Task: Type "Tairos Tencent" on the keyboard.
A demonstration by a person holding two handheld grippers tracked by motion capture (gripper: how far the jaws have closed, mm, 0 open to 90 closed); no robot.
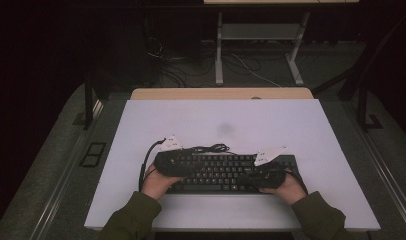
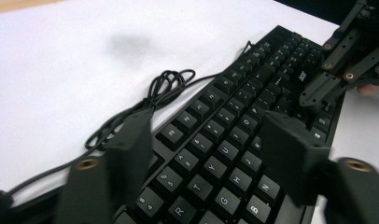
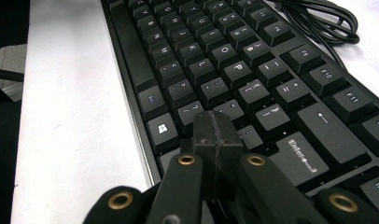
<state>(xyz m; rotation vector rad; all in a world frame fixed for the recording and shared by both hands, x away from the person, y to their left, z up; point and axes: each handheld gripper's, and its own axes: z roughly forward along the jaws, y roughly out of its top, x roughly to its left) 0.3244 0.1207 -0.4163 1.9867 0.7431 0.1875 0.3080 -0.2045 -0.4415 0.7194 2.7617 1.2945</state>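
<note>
Lying flat across the near half of the white tabletop [image 1: 221, 120], a black full-size keyboard with white-lettered keys [image 1: 226, 172] runs left to right in front of the person, its long edge parallel to the table's near edge. Its thin black cable [image 1: 211, 148] is gathered in loose loops on the white surface just behind the keyboard's back edge, left of centre; in the left gripper view the same loops [image 2: 164, 88] lie beside the top key row.

The left gripper [image 2: 206, 144] is over the keyboard's left end, its two black jaws spread wide apart with the letter keys showing between them; nothing is held between them. The right gripper [image 3: 217, 133] is at the keyboard's right part, its jaws pressed together tip to tip with nothing between them, the tip down among the keys near the Enter key and the Windows key. I cannot tell whether the tip touches a key.

In the high view both hands, left hand [image 1: 156, 182] and right hand [image 1: 286, 190], come from olive-green sleeves [image 1: 133, 217] at the bottom edge. Beyond the table, a light wooden strip [image 1: 221, 93] borders its far side, and a dark floor with cables lies behind.
</note>
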